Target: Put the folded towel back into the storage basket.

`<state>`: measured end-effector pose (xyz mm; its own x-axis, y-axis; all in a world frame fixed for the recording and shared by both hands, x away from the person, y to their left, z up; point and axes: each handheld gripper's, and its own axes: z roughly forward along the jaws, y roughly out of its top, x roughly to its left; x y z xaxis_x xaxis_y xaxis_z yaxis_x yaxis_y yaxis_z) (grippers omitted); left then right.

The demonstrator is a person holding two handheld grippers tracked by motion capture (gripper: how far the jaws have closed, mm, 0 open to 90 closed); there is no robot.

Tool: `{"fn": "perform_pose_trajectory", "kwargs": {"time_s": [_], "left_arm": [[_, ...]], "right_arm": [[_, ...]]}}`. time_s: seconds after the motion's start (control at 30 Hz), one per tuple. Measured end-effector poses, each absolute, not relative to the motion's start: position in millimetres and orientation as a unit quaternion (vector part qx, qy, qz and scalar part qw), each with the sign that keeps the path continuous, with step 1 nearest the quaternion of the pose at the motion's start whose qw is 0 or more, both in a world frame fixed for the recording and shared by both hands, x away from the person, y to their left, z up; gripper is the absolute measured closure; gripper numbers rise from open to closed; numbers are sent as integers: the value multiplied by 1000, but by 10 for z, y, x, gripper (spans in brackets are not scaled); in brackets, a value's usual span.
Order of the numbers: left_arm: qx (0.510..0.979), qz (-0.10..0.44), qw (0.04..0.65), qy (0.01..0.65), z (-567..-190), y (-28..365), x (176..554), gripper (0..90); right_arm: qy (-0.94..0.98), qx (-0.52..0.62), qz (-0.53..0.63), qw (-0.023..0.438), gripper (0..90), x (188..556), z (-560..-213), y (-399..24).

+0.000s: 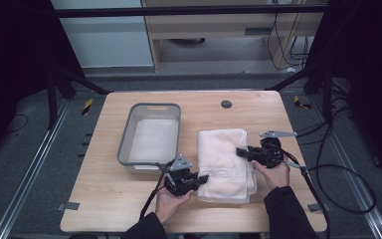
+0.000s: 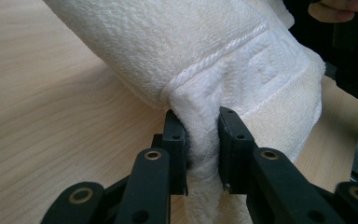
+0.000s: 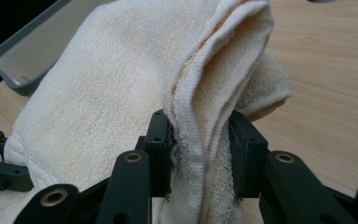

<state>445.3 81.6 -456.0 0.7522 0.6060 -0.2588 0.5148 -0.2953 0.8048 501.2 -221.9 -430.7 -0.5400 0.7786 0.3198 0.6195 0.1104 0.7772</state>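
While the left gripper [image 1: 203, 179] and right gripper [image 1: 240, 152] both pinch the folded towel [image 1: 225, 162] near the table's [image 1: 104, 209] front edge, lifting seems underway; next, carry it level toward the grey bin [image 1: 124, 144].

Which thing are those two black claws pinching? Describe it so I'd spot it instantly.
On the wooden table, right of the grey plastic tub, lies a folded cream towel. Unlike the hard, empty tub, it is soft, thick terry cloth.
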Motion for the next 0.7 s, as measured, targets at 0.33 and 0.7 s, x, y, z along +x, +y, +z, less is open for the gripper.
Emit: {"fn": "perform_pose_trajectory", "kwargs": {"time_s": [0.33,0.7], "left_arm": [[795,60,498,341,-4404,856,4417,747],[784,80,518,333,-4206,938,4386,748]], "right_arm": [[733,461,489,102,650,4944,-4137,-2211],[724,447,512,121,650,4908,-3947,-2159]]}}
